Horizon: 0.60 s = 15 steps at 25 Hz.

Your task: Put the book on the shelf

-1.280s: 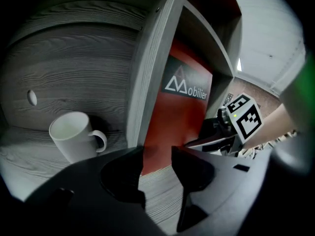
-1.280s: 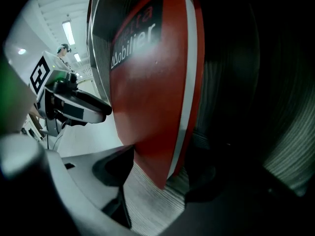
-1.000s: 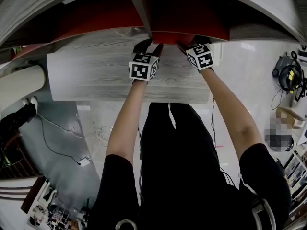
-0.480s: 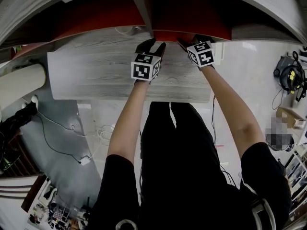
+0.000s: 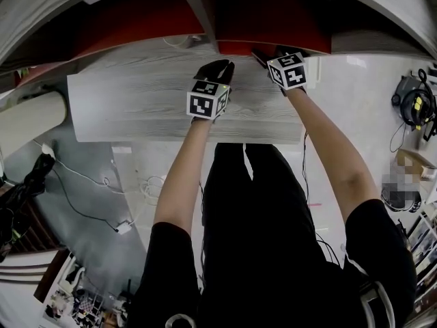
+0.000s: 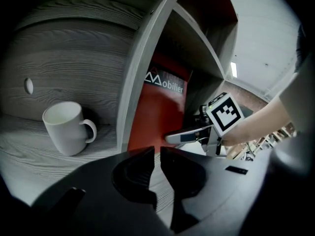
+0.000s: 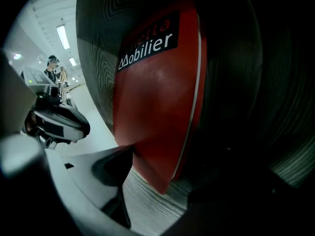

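A red hardcover book with a white-lettered black label near its top stands upright in the grey wood-grain shelf, in the compartment just right of the vertical grey divider panel. Its lower edge rests on the grey wood-grain table, at the far edge where the shelf rises. In the head view the book shows as a red face behind the right gripper.

The right gripper reaches in from the near side and has the book's near lower corner between its fingers. The left finger lies against the red cover, while the right finger is lost in the dark on the book's other side, so the fingers read as clenched on the book. In the head view this gripper sits at the far right of the table, with its marker cube just behind.

The left gripper hovers over the table a little to the left, in line with the divider. Its fingers are drawn almost together with only a thin slit between them and nothing inside. From its own view the right gripper touches the book's near edge.

A white ceramic mug stands in the compartment left of the divider, handle towards the divider, well apart from both grippers.
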Each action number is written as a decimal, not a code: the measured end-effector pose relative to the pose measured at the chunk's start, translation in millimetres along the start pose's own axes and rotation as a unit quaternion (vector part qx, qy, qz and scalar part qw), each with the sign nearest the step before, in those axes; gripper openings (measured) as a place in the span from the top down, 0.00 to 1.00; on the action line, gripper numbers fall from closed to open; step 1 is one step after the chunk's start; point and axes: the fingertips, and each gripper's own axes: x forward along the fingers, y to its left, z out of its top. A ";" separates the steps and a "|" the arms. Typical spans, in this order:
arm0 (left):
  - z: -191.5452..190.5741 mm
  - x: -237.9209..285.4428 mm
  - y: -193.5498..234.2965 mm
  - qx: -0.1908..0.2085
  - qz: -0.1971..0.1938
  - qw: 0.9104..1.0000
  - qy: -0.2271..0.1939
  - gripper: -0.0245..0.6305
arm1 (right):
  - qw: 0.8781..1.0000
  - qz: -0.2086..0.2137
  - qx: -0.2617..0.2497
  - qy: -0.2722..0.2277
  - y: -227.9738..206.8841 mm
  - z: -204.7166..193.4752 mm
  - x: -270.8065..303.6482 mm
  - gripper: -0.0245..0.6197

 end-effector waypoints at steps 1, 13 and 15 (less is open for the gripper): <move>0.9 -0.6 -3.6 0.001 -0.010 1.000 -0.006 0.90 | 1.000 -0.001 0.001 0.000 -0.3 0.4 0.0 0.44; -3.7 -7.8 -18.7 -0.004 -0.041 0.999 -0.020 0.91 | 0.999 -0.038 0.012 -0.002 -7.9 6.9 4.6 0.45; -7.9 -8.3 -19.5 -0.006 -0.045 0.999 -0.020 0.91 | 0.999 -0.049 0.011 -0.005 -11.1 9.7 6.8 0.45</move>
